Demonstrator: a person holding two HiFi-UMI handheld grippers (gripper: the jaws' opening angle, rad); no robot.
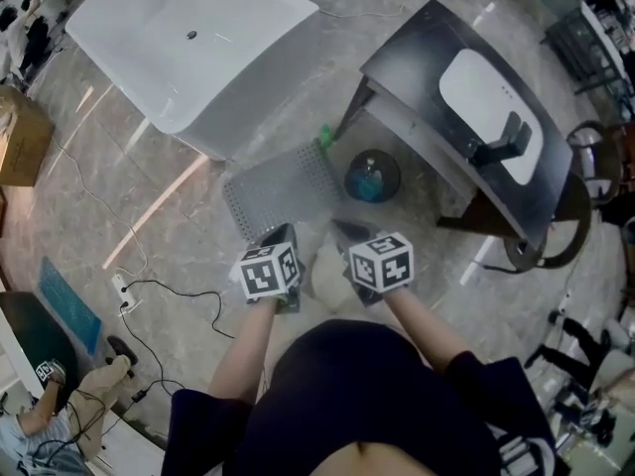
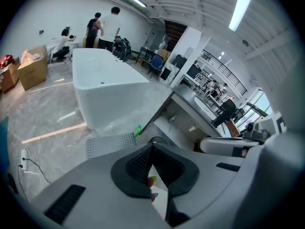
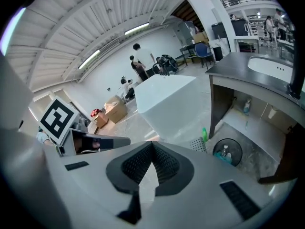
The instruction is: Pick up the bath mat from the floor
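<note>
Approach step: left tongs [image 2: 152,146] and right tongs [image 3: 152,144] are hovering clenched, empty, with the bath mat [image 1: 283,186] lying on the floor [image 1: 149,196] just ahead of them. Next: opening and dropping onto its near edge.

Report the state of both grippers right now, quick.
Left gripper: closed, jaws together, holding nothing.
Right gripper: closed, jaws together, holding nothing.
</note>
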